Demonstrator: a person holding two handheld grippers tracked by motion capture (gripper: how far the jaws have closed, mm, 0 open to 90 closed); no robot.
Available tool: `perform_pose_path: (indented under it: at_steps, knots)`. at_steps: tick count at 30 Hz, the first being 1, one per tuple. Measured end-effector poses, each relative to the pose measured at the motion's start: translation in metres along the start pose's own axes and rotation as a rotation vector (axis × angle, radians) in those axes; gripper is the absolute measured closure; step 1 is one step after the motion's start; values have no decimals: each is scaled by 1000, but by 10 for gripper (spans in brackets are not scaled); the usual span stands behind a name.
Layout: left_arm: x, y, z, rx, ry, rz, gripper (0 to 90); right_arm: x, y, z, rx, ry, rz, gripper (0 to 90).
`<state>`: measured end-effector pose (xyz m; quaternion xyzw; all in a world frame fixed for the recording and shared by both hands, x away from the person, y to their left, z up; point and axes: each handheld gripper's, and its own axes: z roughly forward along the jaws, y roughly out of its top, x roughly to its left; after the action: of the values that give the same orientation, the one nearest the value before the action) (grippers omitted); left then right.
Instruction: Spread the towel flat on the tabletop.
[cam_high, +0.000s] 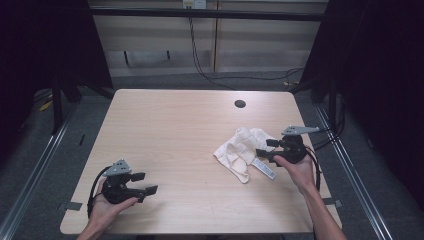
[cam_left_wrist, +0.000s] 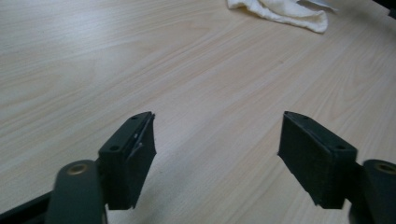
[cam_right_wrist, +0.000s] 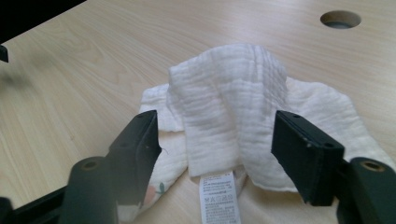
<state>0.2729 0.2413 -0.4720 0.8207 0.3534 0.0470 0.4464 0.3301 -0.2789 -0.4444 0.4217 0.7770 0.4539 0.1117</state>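
The white muslin cloth (cam_high: 242, 148) lies crumpled toward three o'clock on the table (cam_high: 165, 130), just in front of the right gripper (cam_high: 266, 148), whose jaws stand apart around empty air; the left gripper (cam_high: 150, 184), at seven o'clock, also gapes empty. It looks light, soft and floppy, so pinching the raised fold (cam_right_wrist: 229, 93) seems best. Its care label (cam_right_wrist: 218, 199) carries print too small to read.

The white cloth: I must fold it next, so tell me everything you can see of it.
The crumpled white gauze-like cloth lies in a loose heap on the right part of the pale wooden table, near its edge. One fold is humped over the rest. A white printed care label sticks out toward the right tongs, which stand open around it, apparently not pressing.
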Motion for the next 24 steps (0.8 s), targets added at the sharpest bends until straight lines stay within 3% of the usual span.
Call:
perform_pose_path:
  at_steps: [6,13,20,24]
  knots:
    - [2,1,1,-4,-1,-9,322,-13,4,17,25,-16,21,366]
    - [2,2,1,-7,2,-6,305,-21,17,40,82,-29,-9,339]
    - [2,2,1,4,6,5,305,-28,12,57,106,-48,-20,322]
    - [3,1,-1,10,18,13,302,-30,10,68,111,-9,-18,322]
